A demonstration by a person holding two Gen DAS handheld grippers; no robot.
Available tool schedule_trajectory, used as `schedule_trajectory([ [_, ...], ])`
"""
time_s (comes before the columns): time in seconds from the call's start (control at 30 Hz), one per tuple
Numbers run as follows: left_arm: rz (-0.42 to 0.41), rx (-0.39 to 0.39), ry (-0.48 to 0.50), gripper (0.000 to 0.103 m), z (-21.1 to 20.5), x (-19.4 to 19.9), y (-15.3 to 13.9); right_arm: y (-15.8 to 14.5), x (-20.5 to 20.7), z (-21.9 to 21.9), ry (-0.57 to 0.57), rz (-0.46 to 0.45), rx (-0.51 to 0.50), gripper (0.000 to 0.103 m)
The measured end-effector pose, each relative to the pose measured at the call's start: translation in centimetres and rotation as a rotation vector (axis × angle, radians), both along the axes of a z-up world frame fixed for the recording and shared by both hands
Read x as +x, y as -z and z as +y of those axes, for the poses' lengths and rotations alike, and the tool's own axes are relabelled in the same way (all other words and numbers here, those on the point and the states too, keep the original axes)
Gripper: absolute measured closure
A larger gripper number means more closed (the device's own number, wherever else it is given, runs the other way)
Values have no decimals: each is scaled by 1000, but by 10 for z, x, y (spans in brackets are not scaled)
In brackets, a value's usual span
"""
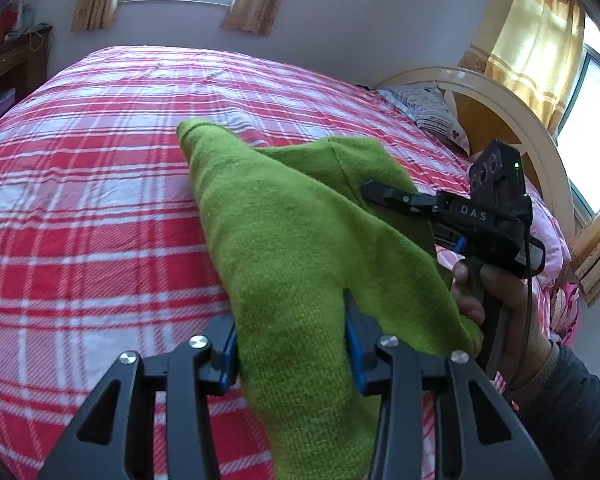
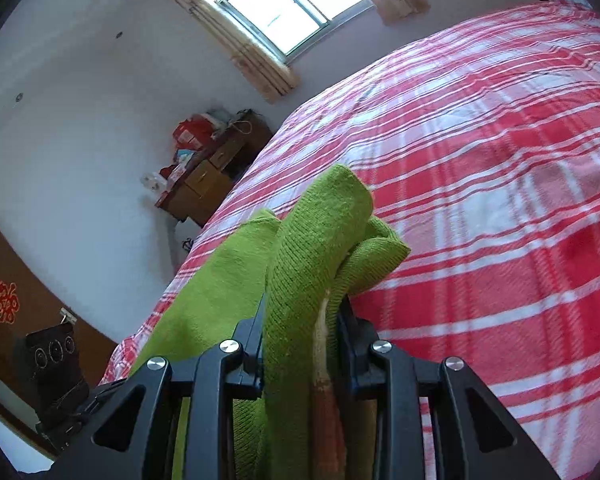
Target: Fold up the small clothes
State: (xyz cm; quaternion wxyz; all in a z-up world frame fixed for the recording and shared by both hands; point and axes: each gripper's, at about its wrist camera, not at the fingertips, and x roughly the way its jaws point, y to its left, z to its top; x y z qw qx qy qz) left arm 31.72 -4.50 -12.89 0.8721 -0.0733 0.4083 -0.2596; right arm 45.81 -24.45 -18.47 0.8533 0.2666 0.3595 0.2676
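A: Your left claw [image 1: 292,344] is clamped on the green knit [image 1: 300,240]. The cloth fills the gap between the blue pads and hangs down below them, off the bottom edge.

B: And your right claw [image 2: 300,332]?

A: Also clamped on the knit [image 2: 320,240], on a thick bunch of folded layers that sticks out past the fingertips. From your left camera you see the right claw [image 1: 374,192] ahead and to the right, its tips against the far side of the cloth, your hand [image 1: 496,300] on the grip below.

B: Where does the knit sit?

A: Stretched between both claws, up above the plaid bed [image 1: 80,200]. One tube-like end pokes forward beyond your left claw.

B: Anything unclear?

A: A pale and orange strip [image 2: 324,380] shows inside the right claw among the green; you cannot tell what it is. The cloth hides the pad faces on both claws, and its lower part is cut off in both views.
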Motion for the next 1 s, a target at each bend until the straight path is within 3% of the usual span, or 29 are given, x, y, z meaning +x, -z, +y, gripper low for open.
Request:
schedule_trajectory([
  [0.63, -49, -22, -146, 59, 76, -47, -9, -2, -8, 104, -168, -22, 60, 77],
  [1.0, -108, 17, -239, 59, 120, -76, -18, -3, -13, 168, -277, -24, 106, 78],
])
